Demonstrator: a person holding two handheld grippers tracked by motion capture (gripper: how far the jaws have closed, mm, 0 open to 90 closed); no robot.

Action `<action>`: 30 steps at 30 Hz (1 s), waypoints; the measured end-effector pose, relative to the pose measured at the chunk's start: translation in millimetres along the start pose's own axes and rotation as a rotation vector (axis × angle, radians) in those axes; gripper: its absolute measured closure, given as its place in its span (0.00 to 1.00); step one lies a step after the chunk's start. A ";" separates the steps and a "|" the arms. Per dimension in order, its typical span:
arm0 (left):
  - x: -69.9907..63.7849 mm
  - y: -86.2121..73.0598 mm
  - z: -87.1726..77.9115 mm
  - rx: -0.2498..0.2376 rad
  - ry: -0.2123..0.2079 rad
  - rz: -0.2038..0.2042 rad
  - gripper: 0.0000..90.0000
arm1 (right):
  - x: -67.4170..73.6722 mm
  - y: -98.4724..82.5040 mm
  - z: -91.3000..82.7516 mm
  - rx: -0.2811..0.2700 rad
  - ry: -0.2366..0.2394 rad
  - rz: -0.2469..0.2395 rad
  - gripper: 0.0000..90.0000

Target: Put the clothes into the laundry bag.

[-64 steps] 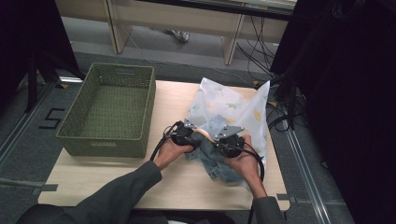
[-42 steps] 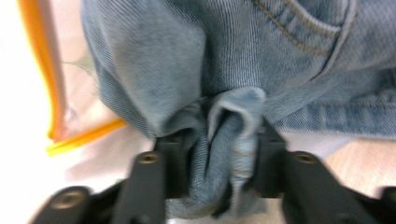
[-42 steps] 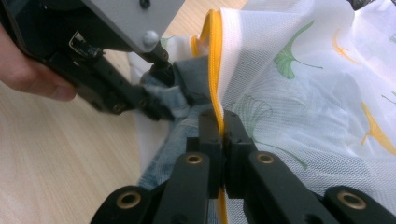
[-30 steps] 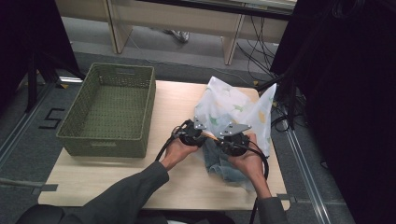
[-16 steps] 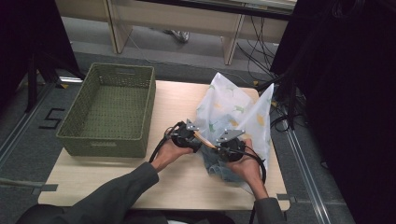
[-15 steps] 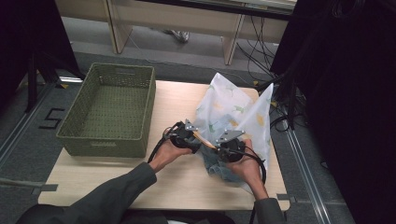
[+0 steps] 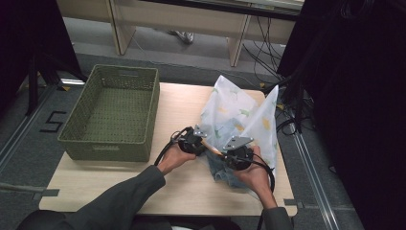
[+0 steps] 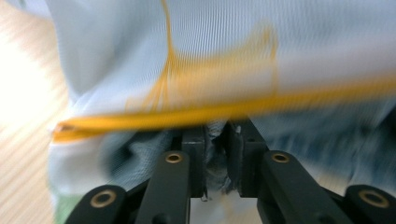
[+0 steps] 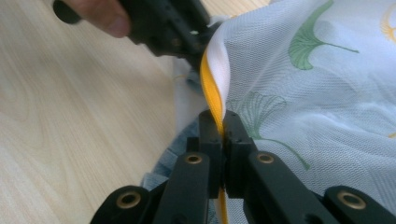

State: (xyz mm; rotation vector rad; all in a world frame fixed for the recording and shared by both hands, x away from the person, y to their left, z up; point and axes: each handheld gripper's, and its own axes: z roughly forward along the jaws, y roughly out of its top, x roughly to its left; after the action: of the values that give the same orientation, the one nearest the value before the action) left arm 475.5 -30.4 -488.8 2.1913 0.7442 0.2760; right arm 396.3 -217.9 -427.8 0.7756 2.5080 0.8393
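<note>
While right gripper (image 9: 219,125) jaws clamp mesh bag (image 9: 327,93) yellow edge, left gripper (image 8: 215,140) jaws closing, fabric between.

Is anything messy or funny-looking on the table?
Nothing is spilled or broken. The white mesh bag is pulled up into two peaks, and crumpled blue cloth pokes out of its mouth. The right claw pinches the yellow trim; the left claw has been closing by the blue cloth. The green basket sits straight.

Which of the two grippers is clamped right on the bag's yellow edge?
The right gripper: its fingers pinch the yellow edge of the mesh bag. The left gripper sits below it.
</note>
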 end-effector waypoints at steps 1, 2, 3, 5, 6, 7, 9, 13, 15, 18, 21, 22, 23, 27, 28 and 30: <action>0.0 0.0 0.0 0.000 0.000 0.000 0.87 | 0.0 0.0 0.0 0.000 0.000 0.000 0.99; -2.6 3.3 1.5 -0.017 -0.012 -0.020 0.87 | -0.8 -1.0 1.0 0.002 -0.004 0.001 0.99; -5.3 6.2 2.3 -0.020 -0.014 -0.012 0.87 | -1.2 -2.5 2.6 0.007 -0.001 0.007 0.99; -9.9 8.1 4.6 0.005 -0.004 0.036 0.85 | -1.9 -5.6 5.5 0.016 0.001 0.010 0.99; -10.4 7.1 4.2 0.024 -0.010 0.045 0.79 | -2.4 -5.5 4.7 0.012 0.003 0.012 0.99; -10.7 5.8 1.4 0.038 -0.012 0.034 0.79 | -2.4 -5.5 4.7 0.012 0.003 0.012 0.99; -13.5 2.3 -8.8 0.046 -0.012 0.009 0.63 | -3.1 -4.5 2.3 0.005 0.003 0.017 0.99; -29.1 -6.6 -35.5 0.022 -0.058 0.025 0.44 | -7.1 -5.5 -0.3 -0.011 0.004 0.022 0.99; -40.2 -12.0 -41.5 0.035 -0.091 0.049 0.39 | -7.6 -5.3 -3.1 -0.011 -0.003 0.025 0.98; -54.5 -17.0 -38.7 0.042 -0.124 0.061 0.37 | -9.5 -5.3 -4.4 -0.034 -0.004 0.002 0.92; -62.6 -18.6 -32.1 0.056 -0.130 0.078 0.36 | -8.1 -8.6 -12.7 -0.010 -0.054 0.025 0.86; -63.9 -18.9 -30.1 0.072 -0.140 0.095 0.36 | -9.6 -11.0 -15.3 -0.007 -0.069 0.000 0.84; -66.0 -19.5 -27.7 0.067 -0.141 0.090 0.35 | -10.2 -14.9 -19.3 0.006 -0.092 0.014 0.82; -74.9 -19.4 -21.0 0.048 -0.147 0.088 0.30 | -16.2 -30.5 -27.3 0.027 -0.138 0.047 0.72; -77.1 -18.6 -19.1 0.046 -0.155 0.105 0.30 | -15.9 -34.5 -28.7 0.034 -0.150 0.063 0.70; -83.1 -16.3 -13.0 0.046 -0.162 0.133 0.28 | -19.8 -39.3 -28.5 0.064 -0.178 0.020 0.73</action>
State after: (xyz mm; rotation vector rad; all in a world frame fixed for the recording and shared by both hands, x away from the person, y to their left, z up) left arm 396.3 -63.1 -488.7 2.2799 0.5214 0.1473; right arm 382.3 -268.4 -428.1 0.8587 2.3831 0.6679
